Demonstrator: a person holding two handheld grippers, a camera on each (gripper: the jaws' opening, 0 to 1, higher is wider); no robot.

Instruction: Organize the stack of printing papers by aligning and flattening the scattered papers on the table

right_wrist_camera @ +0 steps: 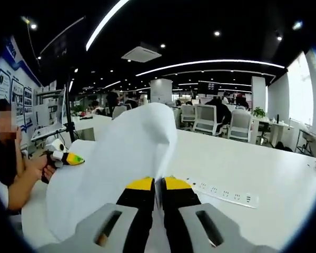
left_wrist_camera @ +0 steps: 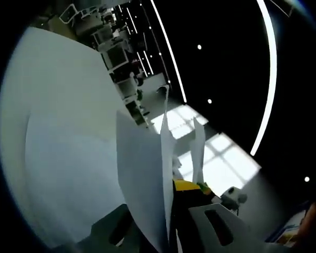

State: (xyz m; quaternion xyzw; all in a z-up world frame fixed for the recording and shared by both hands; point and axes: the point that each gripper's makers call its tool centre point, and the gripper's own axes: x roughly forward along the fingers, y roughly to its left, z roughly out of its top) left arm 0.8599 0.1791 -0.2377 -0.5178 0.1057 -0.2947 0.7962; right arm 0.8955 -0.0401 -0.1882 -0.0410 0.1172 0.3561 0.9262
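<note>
A large white sheet of paper (right_wrist_camera: 131, 153) is lifted off the white table (right_wrist_camera: 242, 163) and curls over at its top. My right gripper (right_wrist_camera: 158, 184) is shut on its near edge, the yellow-tipped fingers (right_wrist_camera: 139, 184) pressed together. At the sheet's left edge a person's hand holds my left gripper (right_wrist_camera: 63, 156). In the left gripper view, upright white sheets (left_wrist_camera: 142, 179) rise between the jaws of my left gripper (left_wrist_camera: 168, 197), which is shut on them. One yellow fingertip (left_wrist_camera: 185, 185) shows; the other is hidden behind the paper. Beside it shows part of the right gripper (left_wrist_camera: 233, 197).
A white power strip (right_wrist_camera: 221, 196) lies on the table to the right of the sheet. A seated person (right_wrist_camera: 10, 168) is at the left edge. Office chairs (right_wrist_camera: 210, 118) and desks stand beyond the table. The bare tabletop (left_wrist_camera: 58, 158) spreads left of the held sheets.
</note>
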